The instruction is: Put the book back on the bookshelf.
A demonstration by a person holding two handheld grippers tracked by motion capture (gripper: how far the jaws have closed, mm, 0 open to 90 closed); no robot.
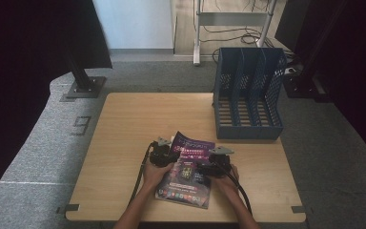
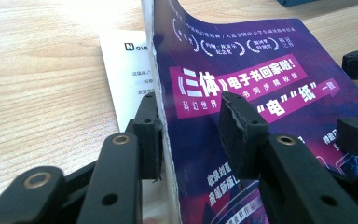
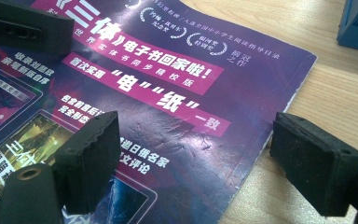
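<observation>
Grey carpet surrounds the wooden worktop [image 1: 124, 143], where a blue file rack [image 1: 248, 90] stands at the far right. Nearer the person lies a purple magazine [image 1: 188, 171], its left edge lifted. The left gripper [image 2: 191, 126] has that raised cover between its half-closed jaws, one pad touching; the right gripper [image 3: 200, 163] straddles the right edge, jaws wide.

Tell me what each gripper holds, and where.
Nothing is gripped yet. The left gripper has open jaws around the raised edge of the magazine; the right gripper is open too.
</observation>
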